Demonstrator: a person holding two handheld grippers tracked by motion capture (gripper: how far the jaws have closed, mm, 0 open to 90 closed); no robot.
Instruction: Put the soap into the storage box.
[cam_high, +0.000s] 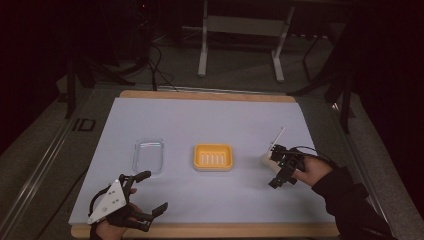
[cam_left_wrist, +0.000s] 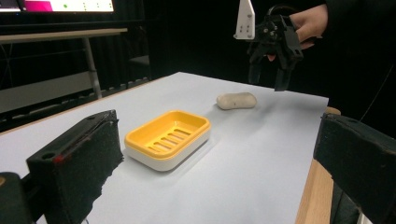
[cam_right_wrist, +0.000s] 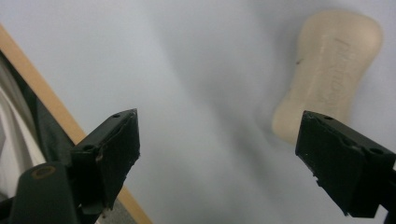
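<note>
A beige soap bar (cam_high: 265, 158) (cam_left_wrist: 236, 100) (cam_right_wrist: 331, 70) lies on the white sheet, right of a yellow soap dish (cam_high: 213, 157) (cam_left_wrist: 168, 137) with a white base. My right gripper (cam_high: 276, 167) (cam_left_wrist: 268, 77) (cam_right_wrist: 229, 158) hovers just above the sheet beside the soap, jaws open and pointing down, nothing between them. In the right gripper view the soap sits just beyond the right jaw. My left gripper (cam_high: 150, 192) (cam_left_wrist: 219, 163) rests near the front left edge, open wide and empty, facing the dish.
A clear plastic tray (cam_high: 149, 155) lies left of the dish. The white sheet (cam_high: 200, 120) covers a wooden board whose edge (cam_high: 200, 231) runs along the front. Metal stand legs (cam_high: 202, 55) and cables stand on the floor behind the table.
</note>
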